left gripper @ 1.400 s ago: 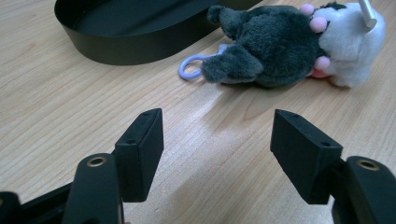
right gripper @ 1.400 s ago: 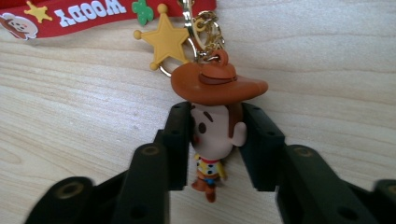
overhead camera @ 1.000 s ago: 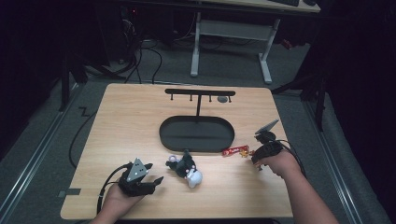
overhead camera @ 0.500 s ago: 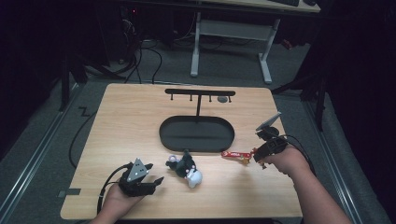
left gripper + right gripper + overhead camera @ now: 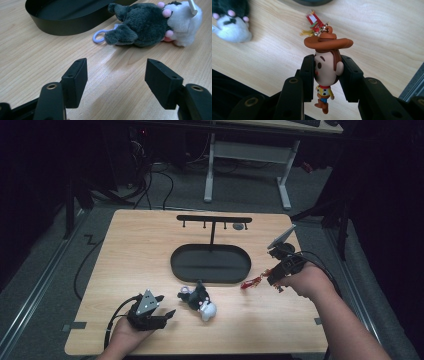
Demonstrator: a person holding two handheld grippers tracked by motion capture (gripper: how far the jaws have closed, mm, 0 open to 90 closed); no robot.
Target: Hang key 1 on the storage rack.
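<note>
A small cowboy figure keychain [image 5: 328, 42] with a brown hat is clamped by its head in my right gripper [image 5: 328, 68], which is shut on it. Its red strap [image 5: 314, 20] trails toward the table. In the high view the right gripper [image 5: 276, 279] is held at the table's right side, the red strap [image 5: 251, 282] to its left. A grey and white plush toy [image 5: 200, 302] lies on the table at the front centre. My left gripper [image 5: 166, 306] rests open just left of it. The plush [image 5: 147, 22] lies beyond the open left gripper [image 5: 116, 72].
A black oval tray [image 5: 210, 277] sits mid-table, with a black T-shaped hook stand [image 5: 214, 220] rising behind it. The tray's wall [image 5: 62, 27] is close ahead of the left gripper. A lilac loop [image 5: 98, 37] hangs off the plush. Bare wood lies at the left and front right.
My right gripper has tilted and risen a little with the cowboy figure in it. The left gripper and the plush have stayed put.
</note>
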